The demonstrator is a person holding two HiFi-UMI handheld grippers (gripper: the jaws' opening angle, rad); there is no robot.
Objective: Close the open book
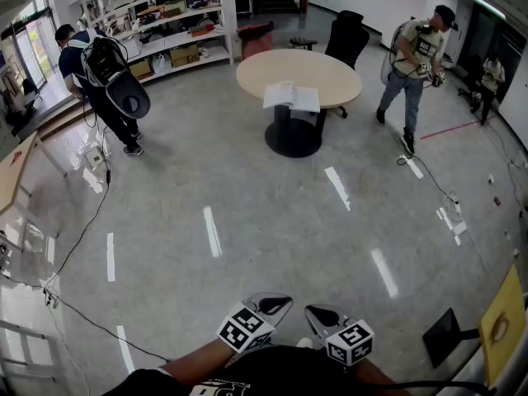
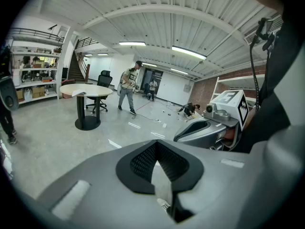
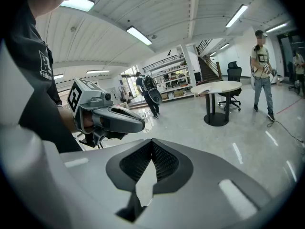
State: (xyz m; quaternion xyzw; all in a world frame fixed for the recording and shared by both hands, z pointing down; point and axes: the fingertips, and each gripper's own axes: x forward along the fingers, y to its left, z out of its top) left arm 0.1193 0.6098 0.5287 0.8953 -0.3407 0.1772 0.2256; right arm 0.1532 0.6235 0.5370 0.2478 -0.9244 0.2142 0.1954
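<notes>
An open book lies with white pages up on the near edge of a round beige table, far across the floor. Both grippers are held close to my body at the bottom of the head view, well short of the table. My left gripper is shut with nothing in it, and so is my right gripper beside it. In the left gripper view the shut jaws fill the foreground and the table is small at the left. The right gripper view shows its closed jaws and the table far off.
A person with a backpack stands left of the table, another person right of it. A black chair is behind the table, shelves at the back left. Cables run across the glossy floor. A yellow board stands near right.
</notes>
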